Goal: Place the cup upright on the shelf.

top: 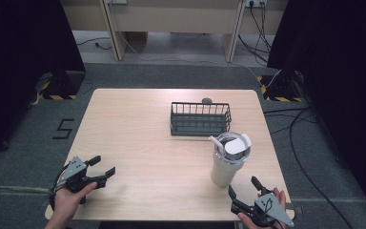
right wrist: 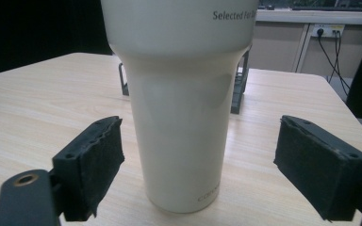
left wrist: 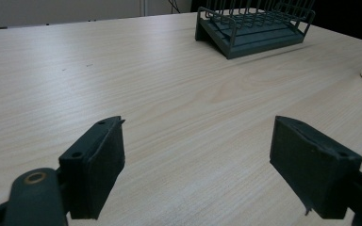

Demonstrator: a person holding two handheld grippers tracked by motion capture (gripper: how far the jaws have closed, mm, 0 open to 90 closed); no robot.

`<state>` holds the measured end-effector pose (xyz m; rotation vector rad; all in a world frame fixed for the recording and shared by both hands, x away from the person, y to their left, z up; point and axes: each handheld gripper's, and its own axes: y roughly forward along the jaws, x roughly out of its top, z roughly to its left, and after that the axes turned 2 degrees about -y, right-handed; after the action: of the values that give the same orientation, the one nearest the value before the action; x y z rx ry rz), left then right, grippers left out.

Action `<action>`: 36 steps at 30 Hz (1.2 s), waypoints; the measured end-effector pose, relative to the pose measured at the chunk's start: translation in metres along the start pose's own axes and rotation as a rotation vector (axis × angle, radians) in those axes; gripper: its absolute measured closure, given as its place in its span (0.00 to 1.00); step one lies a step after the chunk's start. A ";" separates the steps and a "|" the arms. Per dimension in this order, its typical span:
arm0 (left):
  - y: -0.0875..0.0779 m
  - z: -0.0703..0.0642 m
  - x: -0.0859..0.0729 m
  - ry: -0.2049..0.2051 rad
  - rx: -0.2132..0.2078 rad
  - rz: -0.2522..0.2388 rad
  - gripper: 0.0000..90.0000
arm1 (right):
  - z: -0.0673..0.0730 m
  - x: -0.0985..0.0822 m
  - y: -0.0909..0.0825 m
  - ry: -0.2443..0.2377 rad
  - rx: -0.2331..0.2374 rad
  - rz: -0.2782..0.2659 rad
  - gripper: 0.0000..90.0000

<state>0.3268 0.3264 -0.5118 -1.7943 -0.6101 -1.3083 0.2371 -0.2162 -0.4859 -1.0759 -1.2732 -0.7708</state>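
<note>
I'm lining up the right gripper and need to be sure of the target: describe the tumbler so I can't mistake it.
On the wooden table, look toward its near right corner, just in front of the dark wire basket. There stands the tumbler, upright, ahead of the right gripper. It is the only tall cream cup, tapering downward, with a lid and white straw.

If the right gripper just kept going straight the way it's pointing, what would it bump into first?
Most likely the tall cream tumbler, which stands upright dead ahead of the right gripper, between the lines of its open jaws. The dark wire basket sits farther behind it.
</note>
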 end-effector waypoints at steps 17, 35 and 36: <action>-0.001 -0.001 0.001 0.002 -0.004 -0.004 0.20 | 0.005 0.009 0.013 0.020 0.048 0.004 0.17; -0.002 -0.001 0.001 0.002 -0.006 -0.004 0.20 | 0.005 0.016 0.046 -0.014 0.042 0.027 0.16; -0.002 -0.001 0.001 0.002 -0.006 -0.004 0.20 | 0.005 0.017 0.047 -0.015 0.042 0.028 0.16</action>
<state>0.3249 0.3266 -0.5101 -1.7973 -0.6095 -1.3160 0.2816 -0.1936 -0.4789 -1.0655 -1.2796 -0.7131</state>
